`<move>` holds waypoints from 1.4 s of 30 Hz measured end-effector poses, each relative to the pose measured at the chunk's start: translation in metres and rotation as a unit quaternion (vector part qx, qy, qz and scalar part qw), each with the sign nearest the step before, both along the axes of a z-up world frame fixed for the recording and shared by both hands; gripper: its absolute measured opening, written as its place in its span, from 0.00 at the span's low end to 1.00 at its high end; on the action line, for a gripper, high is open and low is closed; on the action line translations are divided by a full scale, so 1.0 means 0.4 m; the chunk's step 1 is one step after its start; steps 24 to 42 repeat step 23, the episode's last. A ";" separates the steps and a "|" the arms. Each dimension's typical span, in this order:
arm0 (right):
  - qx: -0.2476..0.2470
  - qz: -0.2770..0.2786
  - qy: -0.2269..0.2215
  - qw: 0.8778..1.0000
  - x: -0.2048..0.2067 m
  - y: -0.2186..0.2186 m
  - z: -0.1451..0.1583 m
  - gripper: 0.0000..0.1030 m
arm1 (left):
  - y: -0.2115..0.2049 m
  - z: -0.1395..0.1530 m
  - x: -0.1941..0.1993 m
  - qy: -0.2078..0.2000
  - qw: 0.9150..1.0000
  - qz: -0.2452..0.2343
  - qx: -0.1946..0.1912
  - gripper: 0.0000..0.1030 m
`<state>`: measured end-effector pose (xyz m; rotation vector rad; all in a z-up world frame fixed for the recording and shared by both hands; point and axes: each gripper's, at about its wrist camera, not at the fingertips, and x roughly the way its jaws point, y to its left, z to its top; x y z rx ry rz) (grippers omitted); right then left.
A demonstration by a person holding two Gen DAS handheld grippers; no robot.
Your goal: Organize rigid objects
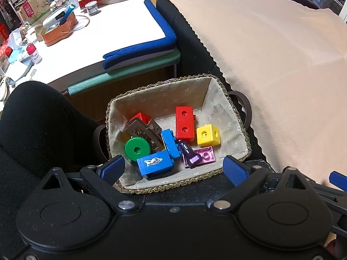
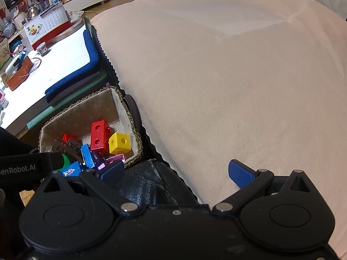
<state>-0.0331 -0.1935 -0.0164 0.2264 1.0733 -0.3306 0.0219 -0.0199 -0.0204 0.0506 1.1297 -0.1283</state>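
A woven, cloth-lined basket (image 1: 161, 95) sits on black leather and holds toy pieces: a red brick (image 1: 184, 122), a yellow cube (image 1: 207, 134), blue bricks (image 1: 155, 164), a green wheel (image 1: 137, 149), a pink plate (image 1: 207, 155), a purple toy car (image 1: 188, 152) and a brown piece (image 1: 144, 132). My left gripper (image 1: 173, 169) hovers open over the basket's near rim, nothing between its fingers. In the right wrist view the basket (image 2: 121, 106) lies at lower left. My right gripper (image 2: 176, 173) stands open and empty over the leather, beside the peach cloth (image 2: 238, 82).
The peach cloth (image 1: 271, 65) spreads wide to the right of the basket. A white table (image 1: 108, 32) with blue padded edging stands behind, holding an orange box (image 1: 59, 28), a small jar (image 1: 92, 8) and a bottle (image 1: 34, 54). A black sleeve (image 1: 36, 119) fills the left.
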 end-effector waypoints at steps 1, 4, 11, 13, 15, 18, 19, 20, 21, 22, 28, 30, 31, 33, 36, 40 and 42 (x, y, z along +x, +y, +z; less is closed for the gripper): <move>0.000 0.000 0.000 1.000 0.000 0.000 -0.001 1.00 | 0.000 0.000 0.000 0.000 1.000 0.000 0.000 0.91; 0.001 0.000 0.000 1.000 0.000 0.000 -0.001 1.00 | -0.001 -0.002 0.001 0.001 1.000 0.000 0.001 0.91; 0.003 0.001 0.001 1.000 0.000 0.001 -0.004 1.00 | -0.003 -0.005 0.002 0.001 1.000 0.000 0.006 0.91; 0.004 0.002 0.001 1.000 0.000 0.001 -0.003 1.00 | -0.004 -0.005 0.002 0.001 1.000 0.000 0.006 0.91; 0.005 0.003 0.001 1.000 -0.001 0.001 -0.002 1.00 | -0.004 -0.005 0.001 0.001 1.000 0.000 0.007 0.91; 0.006 0.003 0.001 1.000 -0.001 0.001 -0.002 1.00 | -0.004 -0.005 0.000 -0.001 1.000 -0.001 0.009 0.91; 0.006 0.002 0.002 1.000 -0.001 0.001 -0.003 1.00 | -0.004 -0.004 -0.001 -0.002 1.000 -0.001 0.010 0.91; 0.007 0.002 0.002 1.000 -0.001 0.000 -0.003 1.00 | -0.005 -0.004 -0.001 -0.003 1.000 -0.002 0.011 0.91; 0.007 0.002 0.002 1.000 -0.001 0.000 -0.002 1.00 | -0.005 -0.004 -0.001 -0.004 1.000 -0.002 0.012 0.91; 0.008 0.002 0.003 1.000 -0.001 -0.001 -0.002 1.00 | -0.005 -0.004 0.000 -0.003 1.000 -0.003 0.011 0.91; 0.008 0.002 0.003 1.000 -0.001 -0.001 -0.001 1.00 | -0.003 -0.005 0.000 -0.002 1.000 -0.003 0.010 0.91; 0.008 0.002 0.003 1.000 -0.001 -0.001 -0.001 1.00 | -0.003 -0.005 0.000 -0.002 1.000 -0.003 0.010 0.91; 0.008 0.002 0.003 1.000 -0.001 -0.001 -0.001 1.00 | -0.003 -0.005 0.000 -0.002 1.000 -0.003 0.010 0.91; 0.008 0.002 0.003 1.000 -0.001 -0.001 -0.001 1.00 | -0.003 -0.005 0.000 -0.002 1.000 -0.003 0.010 0.91; 0.008 0.002 0.003 1.000 -0.001 -0.001 -0.001 1.00 | -0.003 -0.005 0.000 -0.002 1.000 -0.003 0.010 0.91; 0.008 0.002 0.003 1.000 -0.001 -0.001 -0.001 1.00 | -0.003 -0.005 0.000 -0.002 1.000 -0.003 0.010 0.91; 0.008 0.002 0.003 1.000 -0.001 -0.001 -0.001 1.00 | -0.003 -0.005 0.000 -0.002 1.000 -0.003 0.010 0.91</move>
